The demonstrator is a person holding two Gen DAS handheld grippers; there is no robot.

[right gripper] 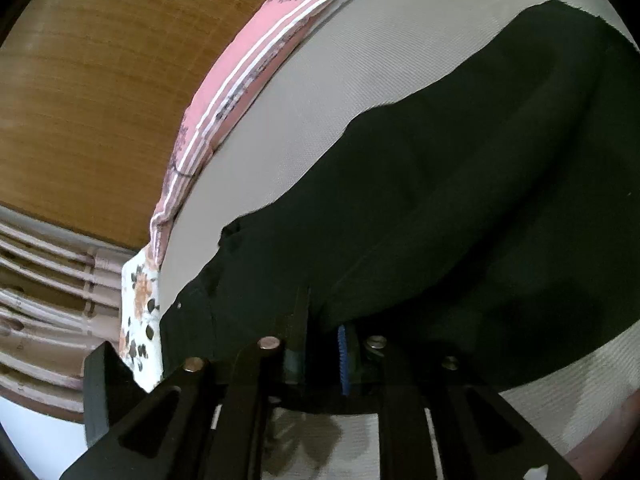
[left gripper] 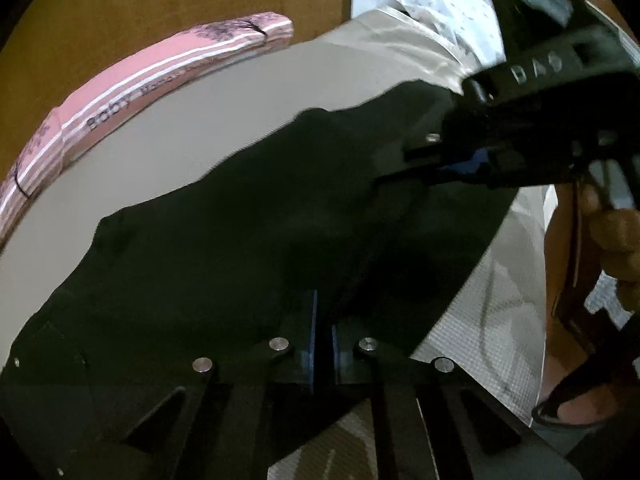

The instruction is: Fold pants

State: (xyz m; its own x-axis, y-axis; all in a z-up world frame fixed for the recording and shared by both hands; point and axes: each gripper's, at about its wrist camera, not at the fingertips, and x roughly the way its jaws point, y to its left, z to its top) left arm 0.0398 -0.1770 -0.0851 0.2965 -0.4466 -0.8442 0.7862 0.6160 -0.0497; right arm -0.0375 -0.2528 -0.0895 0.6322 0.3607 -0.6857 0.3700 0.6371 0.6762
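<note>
Evidently mid-fold: both tools grip the near edge of the black pants (left gripper: pixel 224 248), which lie spread across the grey bed sheet (left gripper: pixel 192 120). Left gripper (left gripper: pixel 322 344) pinches dark cloth between nearly closed fingers; right gripper (right gripper: pixel 320 344) likewise, blue pads pressed on fabric. Pink blanket (right gripper: pixel 240 80) lines the far edge. Next, I judge: lift both together, carry the edge over evenly.
</note>
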